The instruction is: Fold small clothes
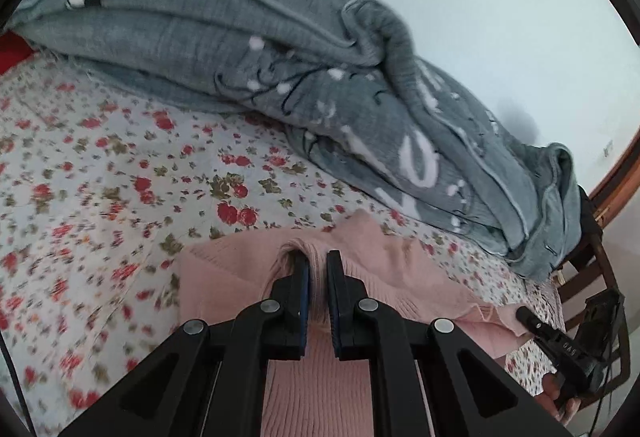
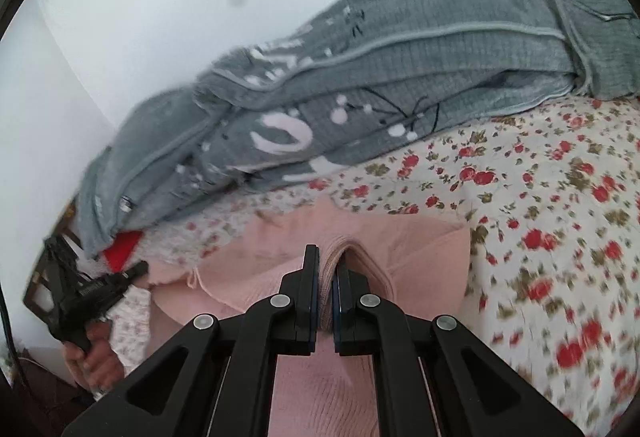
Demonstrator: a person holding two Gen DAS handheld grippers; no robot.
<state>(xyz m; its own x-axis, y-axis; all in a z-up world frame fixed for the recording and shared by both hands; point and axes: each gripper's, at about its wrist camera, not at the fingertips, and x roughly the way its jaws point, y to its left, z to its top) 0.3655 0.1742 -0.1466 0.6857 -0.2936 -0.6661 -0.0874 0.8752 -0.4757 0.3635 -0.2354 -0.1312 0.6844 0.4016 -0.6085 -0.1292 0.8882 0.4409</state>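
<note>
A small pink knit garment (image 1: pixel 392 269) lies on the flowered bedsheet (image 1: pixel 100 173). My left gripper (image 1: pixel 316 261) is shut on a bunched fold of its edge, the ribbed knit pinched between the pads. In the right wrist view my right gripper (image 2: pixel 328 257) is shut on another fold of the same pink garment (image 2: pixel 420 249). Each gripper shows in the other's view: the right one (image 1: pixel 524 315) touches the garment's far corner, and the left one (image 2: pixel 140 269) sits at the garment's left corner. The cloth hangs slack between them.
A thick grey blanket (image 1: pixel 248 49) with white and black patterns is piled along the wall behind the garment, also in the right wrist view (image 2: pixel 400 77). A dark wooden chair (image 1: pixel 592 261) stands at the bed's end. The sheet (image 2: pixel 560 197) spreads to the right.
</note>
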